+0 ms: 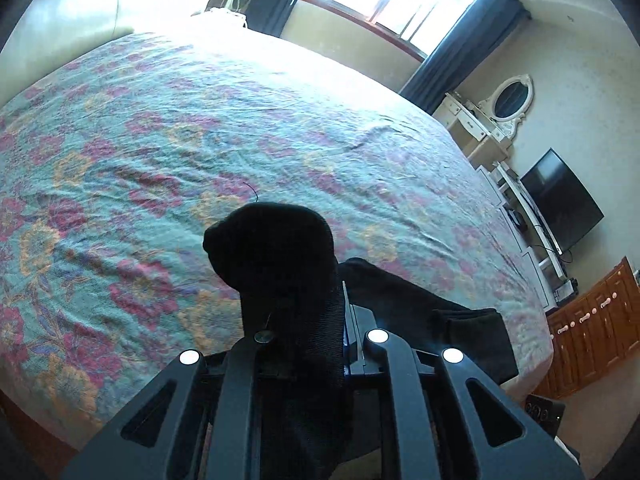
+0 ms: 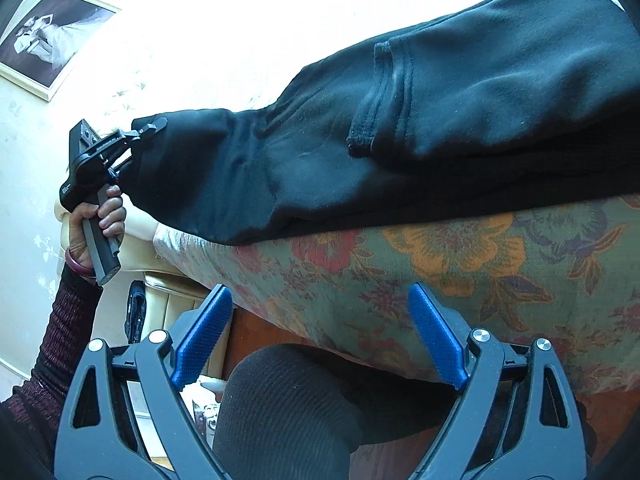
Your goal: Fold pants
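Your left gripper (image 1: 316, 320) is clamped tight on a bunched end of the black fleece pants (image 2: 400, 132), fabric bulging out past the fingertips. From the right wrist view, your left hand (image 2: 102, 216) grips the handle, lifting that end above the near left edge of the floral bedspread (image 2: 460, 264) while the rest drapes rightward across the bed. Your right gripper (image 2: 320, 336) hangs with its blue pads (image 2: 434, 332) wide apart, holding nothing, aimed down at the bed's near edge.
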{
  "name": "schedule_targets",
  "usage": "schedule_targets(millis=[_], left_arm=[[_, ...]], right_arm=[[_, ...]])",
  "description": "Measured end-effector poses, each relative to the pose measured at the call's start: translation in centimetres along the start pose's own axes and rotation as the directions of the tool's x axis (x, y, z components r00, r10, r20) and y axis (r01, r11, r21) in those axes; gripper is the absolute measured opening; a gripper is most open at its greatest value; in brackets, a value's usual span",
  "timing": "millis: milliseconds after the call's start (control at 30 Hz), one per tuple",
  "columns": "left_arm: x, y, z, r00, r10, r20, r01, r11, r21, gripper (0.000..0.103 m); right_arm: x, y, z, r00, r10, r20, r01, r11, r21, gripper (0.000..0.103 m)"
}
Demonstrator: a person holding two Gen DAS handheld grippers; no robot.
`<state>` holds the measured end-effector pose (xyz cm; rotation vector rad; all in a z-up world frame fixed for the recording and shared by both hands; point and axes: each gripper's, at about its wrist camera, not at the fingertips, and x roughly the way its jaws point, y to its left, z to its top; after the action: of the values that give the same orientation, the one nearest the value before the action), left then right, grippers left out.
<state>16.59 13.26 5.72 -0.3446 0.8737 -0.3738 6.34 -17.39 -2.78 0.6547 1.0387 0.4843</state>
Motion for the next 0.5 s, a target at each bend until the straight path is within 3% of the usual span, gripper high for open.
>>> schedule_targets(millis=[200, 333, 500], left_arm=[[2.9, -11.0, 0.2, 0.996, -0.069, -0.048, 0.075, 0.989, 0.131, 0.013], [8.0, -16.9, -1.6, 0.988, -0.074, -0.132, 0.101, 0.972, 0.211, 0.013], [15.2, -21.0, -5.3, 0.972, -0.055, -0.230, 0.113, 0.962, 0.249, 0.013]], right_arm=[[-3.1, -1.0, -0.2, 0.998, 0.017, 0.069, -0.019, 1.000, 0.022, 0.090], [-5.3, -1.8, -0.2, 0.993, 0.028, 0.115, -0.033, 0.999, 0.043, 0.090], [-7.8, -3.6, -0.2, 0.986, 0.030, 0.163, -0.044, 0.996, 0.081, 0.090]])
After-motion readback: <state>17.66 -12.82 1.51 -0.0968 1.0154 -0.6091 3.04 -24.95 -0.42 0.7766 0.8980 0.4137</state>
